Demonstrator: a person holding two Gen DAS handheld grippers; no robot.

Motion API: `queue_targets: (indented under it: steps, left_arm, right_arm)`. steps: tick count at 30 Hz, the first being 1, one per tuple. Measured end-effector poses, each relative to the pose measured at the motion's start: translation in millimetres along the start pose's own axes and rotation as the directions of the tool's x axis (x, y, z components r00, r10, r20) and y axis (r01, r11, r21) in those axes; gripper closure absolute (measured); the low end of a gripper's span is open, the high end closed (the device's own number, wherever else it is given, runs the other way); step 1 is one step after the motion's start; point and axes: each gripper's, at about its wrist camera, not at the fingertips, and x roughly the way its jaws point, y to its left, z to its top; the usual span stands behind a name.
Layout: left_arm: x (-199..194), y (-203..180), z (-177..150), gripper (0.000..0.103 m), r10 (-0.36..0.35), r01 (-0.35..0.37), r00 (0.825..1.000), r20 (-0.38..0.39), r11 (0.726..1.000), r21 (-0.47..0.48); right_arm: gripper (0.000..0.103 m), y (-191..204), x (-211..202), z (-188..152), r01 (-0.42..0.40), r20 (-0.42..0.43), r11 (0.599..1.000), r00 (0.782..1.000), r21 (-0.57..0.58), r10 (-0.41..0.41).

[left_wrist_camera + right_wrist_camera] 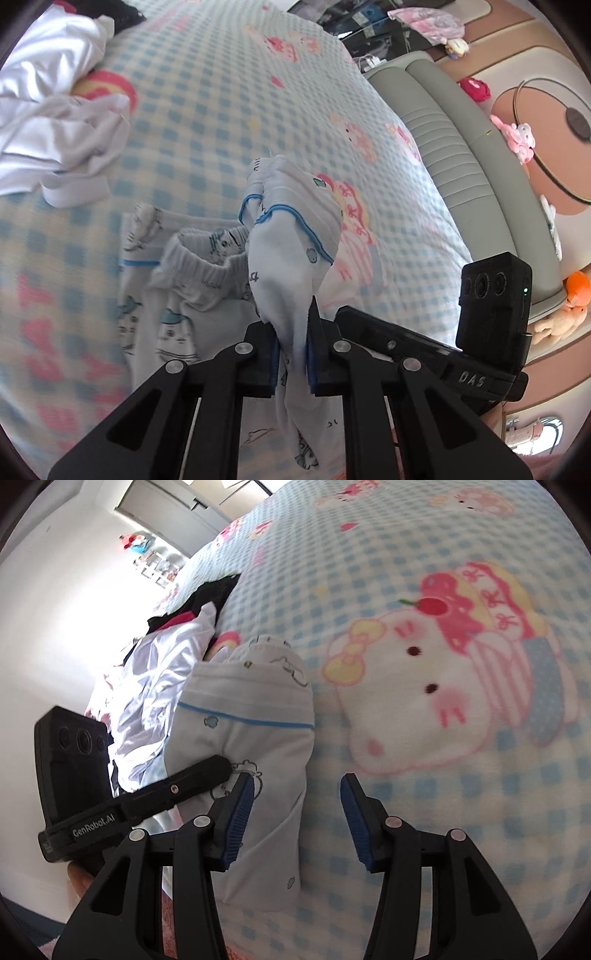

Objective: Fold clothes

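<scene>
Checked bed [192, 110] below you: your left tongs [291, 354] pinch baby pants [291, 236] mid-lift; your right tongs [297, 812] gape, probably needing an opposite edge.

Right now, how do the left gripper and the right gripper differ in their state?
The left gripper is shut on the small white garment with blue trim, lifting it off the checked blanket. The right gripper is open and holds nothing; the garment only hangs beside its left finger. Both have black frames and blue pads.
</scene>
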Motion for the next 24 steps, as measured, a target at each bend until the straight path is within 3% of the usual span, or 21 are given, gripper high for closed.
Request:
queue_targets:
  steps: [4, 8, 16, 19, 20, 22, 24]
  left_arm:
    - [-13, 15, 3, 0.092, 0.036, -0.036, 0.999, 0.004, 0.999, -0.028]
    - [-23, 43, 3, 0.092, 0.028, -0.027, 1.0, 0.013, 0.996, -0.08]
    - [-12, 61, -2, 0.092, 0.021, -0.021, 1.0, 0.004, 0.993, -0.115]
    - [-4, 63, -6, 0.075, 0.123, -0.125, 0.992, -0.02, 0.988, -0.092]
    - [0, 66, -7, 0.054, 0.162, -0.167, 0.985, -0.053, 0.981, -0.097]
    - [-4, 65, -14, 0.054, 0.192, -0.197, 0.979, -0.066, 0.977, -0.08]
    - [-22, 51, -25, 0.054, 0.26, -0.26, 0.966, -0.007, 0.966, -0.006]
  right_arm:
    - [0.052, 18, 10, -4, 0.002, -0.028, 0.999, 1.0, -0.034, -0.003]
    - [0.052, 27, 14, -11, 0.006, -0.041, 0.997, 0.999, -0.076, -0.009]
    - [0.052, 35, 35, -18, 0.023, -0.085, 0.995, 0.996, -0.1, -0.031]
    - [0.052, 32, 39, -22, 0.055, -0.097, 0.993, 0.993, -0.105, -0.065]
    - [0.051, 31, 41, -24, 0.066, -0.101, 0.992, 0.992, -0.106, -0.077]
    - [0.051, 29, 44, -27, 0.088, -0.109, 0.99, 0.989, -0.11, -0.1]
    - [0.051, 28, 44, -30, 0.108, -0.11, 0.987, 0.987, -0.117, -0.121]
